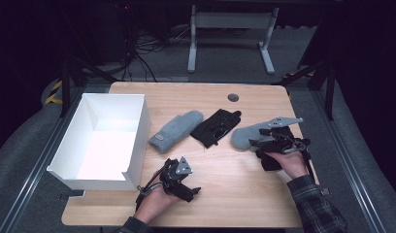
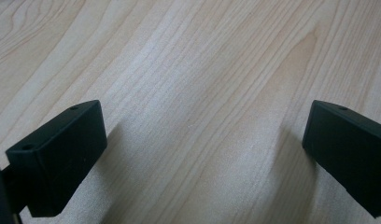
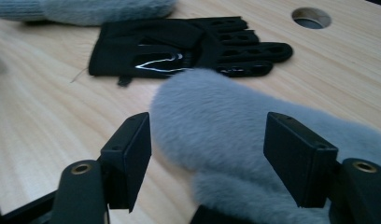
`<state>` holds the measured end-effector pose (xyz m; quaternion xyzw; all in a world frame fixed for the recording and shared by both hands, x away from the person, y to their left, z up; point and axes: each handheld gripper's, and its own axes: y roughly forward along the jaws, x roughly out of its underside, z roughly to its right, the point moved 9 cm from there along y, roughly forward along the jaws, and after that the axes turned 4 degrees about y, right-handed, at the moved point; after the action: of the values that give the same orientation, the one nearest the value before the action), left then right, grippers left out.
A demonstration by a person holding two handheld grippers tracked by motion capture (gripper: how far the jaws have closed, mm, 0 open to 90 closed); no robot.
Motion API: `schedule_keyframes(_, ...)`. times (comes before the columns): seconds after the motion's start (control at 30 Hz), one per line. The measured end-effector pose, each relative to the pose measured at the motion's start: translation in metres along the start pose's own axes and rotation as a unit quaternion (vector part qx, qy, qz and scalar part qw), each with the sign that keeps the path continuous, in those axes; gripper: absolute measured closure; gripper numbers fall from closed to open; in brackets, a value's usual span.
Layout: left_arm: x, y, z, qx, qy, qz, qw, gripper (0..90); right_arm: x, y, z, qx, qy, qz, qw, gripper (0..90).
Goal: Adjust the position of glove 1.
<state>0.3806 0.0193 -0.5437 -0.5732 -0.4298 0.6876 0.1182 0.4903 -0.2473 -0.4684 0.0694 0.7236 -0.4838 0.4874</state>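
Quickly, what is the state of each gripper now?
Left gripper: open, holding nothing.
Right gripper: open around the grey mitten, fingers not pressing.

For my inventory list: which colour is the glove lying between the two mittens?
Black glove, clearest in the right gripper view.

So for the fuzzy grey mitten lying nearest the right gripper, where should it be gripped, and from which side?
Probably across the fuzzy grey mitten at mid-body, coming in from its near end, the person's side, as the right gripper is now. The mitten lies flat and soft on the wooden table, narrow enough to sit between the open jaws, so pinching its two long edges should bunch the fabric securely. The black glove beyond lies apart.
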Motion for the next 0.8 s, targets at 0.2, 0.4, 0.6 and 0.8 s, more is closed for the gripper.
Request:
schedule_keyframes(0.2,0.000,0.000,0.000,0.000,0.000,0.000,1.0000,0.2,0.001,0.010,0.021,0.016,0.015,-0.012,0.9997,33.5)
schedule_keyframes(0.4,0.000,0.000,0.000,0.000,0.001,0.000,1.0000,0.2,0.009,0.026,0.028,0.021,0.016,-0.032,0.9992,38.4)
schedule_keyframes(0.6,0.000,0.000,0.000,-0.001,-0.001,0.000,1.0000,0.2,0.017,0.038,0.031,0.026,0.011,-0.046,0.9985,53.9)
schedule_keyframes(0.8,0.000,0.000,0.000,-0.001,-0.002,0.000,1.0000,0.2,0.019,0.039,0.036,0.022,0.007,-0.044,0.9988,80.0)
